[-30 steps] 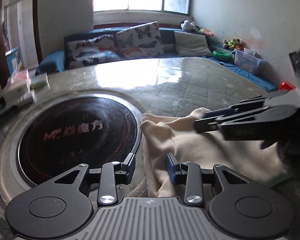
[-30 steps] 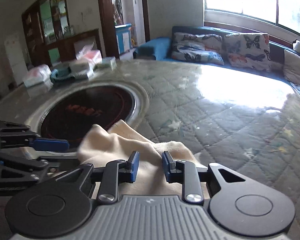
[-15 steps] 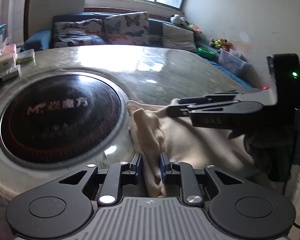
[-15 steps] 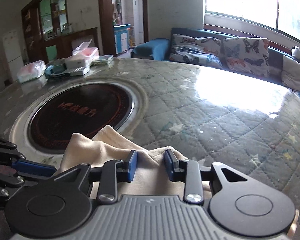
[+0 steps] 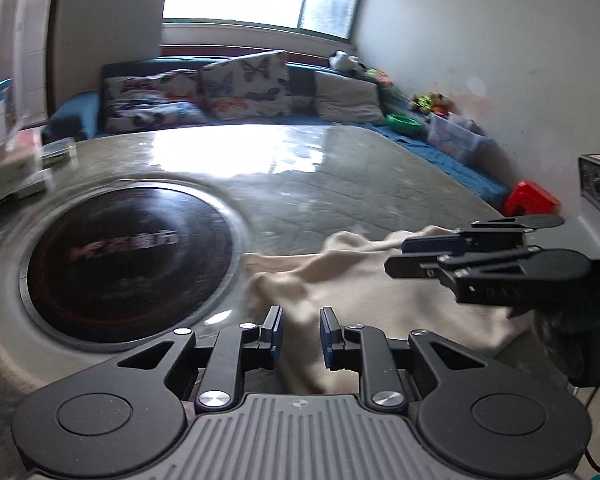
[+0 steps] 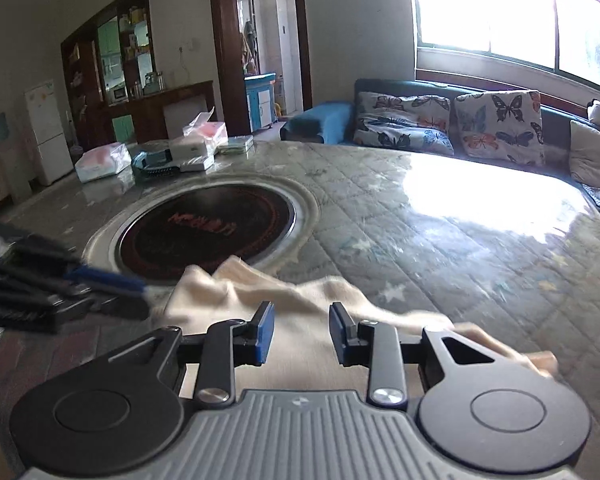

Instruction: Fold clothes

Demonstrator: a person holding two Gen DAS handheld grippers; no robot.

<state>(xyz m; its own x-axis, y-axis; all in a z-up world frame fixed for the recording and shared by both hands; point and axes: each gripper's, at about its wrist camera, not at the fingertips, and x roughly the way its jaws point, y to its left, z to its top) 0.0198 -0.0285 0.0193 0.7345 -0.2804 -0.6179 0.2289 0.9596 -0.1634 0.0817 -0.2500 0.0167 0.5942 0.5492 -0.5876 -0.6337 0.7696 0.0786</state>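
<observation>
A cream cloth (image 5: 360, 292) lies rumpled at the near edge of the quilt-patterned table (image 5: 340, 184), just right of a round black hob (image 5: 128, 256). My left gripper (image 5: 300, 334) is shut on a bunched fold at the cloth's left end. My right gripper (image 6: 302, 334) is shut on the cloth (image 6: 300, 292) further right, with fabric filling the narrow gap between its blue pads. In the left wrist view the right gripper (image 5: 396, 258) reaches in from the right over the cloth. In the right wrist view the left gripper (image 6: 142, 298) shows blurred at the left.
The hob (image 6: 204, 228) is set into the table behind the cloth. Wrapped packages (image 6: 104, 160) and boxes sit at the table's far left. A sofa with butterfly cushions (image 5: 244, 84) stands beyond the table. A red object (image 5: 532, 200) and a plastic bin (image 5: 456, 132) lie by the right wall.
My left gripper closed from open onto a fold of the cloth. The cloth has spread wider to the right between the grippers. Both views are blurred by motion.
</observation>
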